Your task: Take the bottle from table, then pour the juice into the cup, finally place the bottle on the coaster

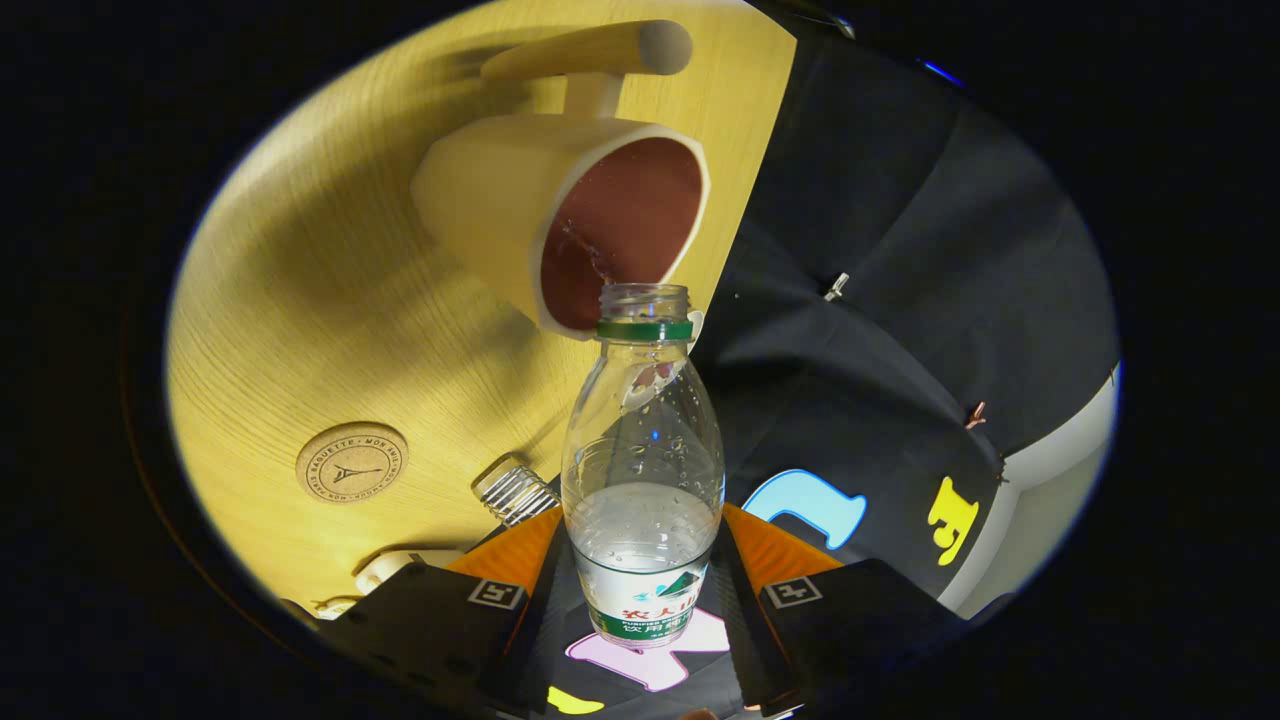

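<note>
The hand-held gripper [640, 590] clamps the clear plastic bottle [642, 470] low on its body, mouth at the cup [590, 220]. Thin-walled, wet and light, it likely dents; hold gently.

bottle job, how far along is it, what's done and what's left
Done: the bottle is off the table, clamped between the gripper fingers. In hand: pouring; it is tipped with its open mouth at the rim of the cup, where liquid splashes. Some liquid remains in the bottle. Left: finish pouring, then set it on the coaster, which is bare.
</note>
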### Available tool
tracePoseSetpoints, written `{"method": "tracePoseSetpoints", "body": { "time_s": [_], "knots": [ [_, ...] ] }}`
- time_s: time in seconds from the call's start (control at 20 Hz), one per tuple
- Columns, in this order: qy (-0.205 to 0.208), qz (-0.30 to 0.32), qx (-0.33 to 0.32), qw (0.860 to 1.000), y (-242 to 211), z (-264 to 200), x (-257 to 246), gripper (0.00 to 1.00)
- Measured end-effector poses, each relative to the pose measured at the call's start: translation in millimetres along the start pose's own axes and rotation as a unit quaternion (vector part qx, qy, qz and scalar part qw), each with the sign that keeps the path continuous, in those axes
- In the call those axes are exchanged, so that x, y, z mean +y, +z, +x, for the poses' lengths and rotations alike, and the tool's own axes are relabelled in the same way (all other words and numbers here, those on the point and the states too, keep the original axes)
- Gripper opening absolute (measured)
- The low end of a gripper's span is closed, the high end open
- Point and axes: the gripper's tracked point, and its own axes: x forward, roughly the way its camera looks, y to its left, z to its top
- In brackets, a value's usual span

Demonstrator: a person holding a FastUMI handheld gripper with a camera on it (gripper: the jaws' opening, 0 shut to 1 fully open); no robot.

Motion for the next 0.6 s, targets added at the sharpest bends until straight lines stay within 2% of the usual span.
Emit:
{"method": "tracePoseSetpoints", "body": {
  "time_s": [0.6],
  "knots": [
    [-0.019, -0.06, -0.026, 0.998, 6, -1, -16, 0.71]
  ]
}}
